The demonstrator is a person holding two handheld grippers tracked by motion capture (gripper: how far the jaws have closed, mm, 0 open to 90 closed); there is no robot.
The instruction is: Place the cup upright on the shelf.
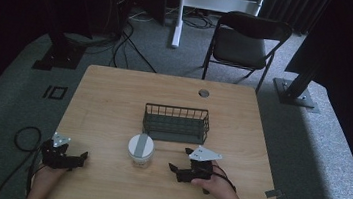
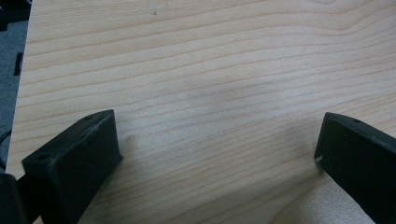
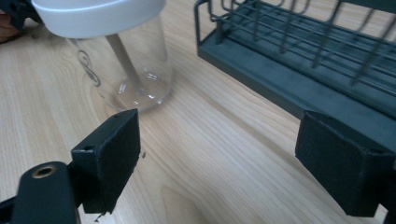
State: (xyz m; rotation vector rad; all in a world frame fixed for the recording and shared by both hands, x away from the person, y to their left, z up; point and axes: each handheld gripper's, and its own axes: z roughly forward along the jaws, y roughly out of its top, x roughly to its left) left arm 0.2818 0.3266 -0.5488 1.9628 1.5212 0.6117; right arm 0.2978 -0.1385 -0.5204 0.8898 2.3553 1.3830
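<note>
Two grippers sit low over the near half of the tabletop (image 1: 113,102), one in each hand. The right gripper (image 1: 180,166) is held just right of a jar (image 1: 140,149), close to it but not touching, with its jaws pointing left toward the jar. In the right gripper view its jaws stand wide apart with bare wood between them; the jar (image 3: 123,60) is ahead and toward the left jaw, and the basket (image 3: 299,65) is ahead on the right.

The jar is clear glass with a white lid, and it stands upright on the tabletop near the middle, just in front of the basket (image 1: 176,123) and a little to its left. In the high view a grey strip crosses the lid. Through the glass, in the right gripper view, a pale strip runs down the wall and a small curly mark shows on the side.

The basket is dark wire with a solid base, and it stands apart from the jar with a strip of wood between them.

The left gripper (image 1: 73,158) is near the tabletop's front left corner, well apart from the jar. In the left gripper view its jaws are also wide, with plain wood grain between them.

A folding chair (image 1: 244,42) stands on the floor beyond the far edge.
</note>
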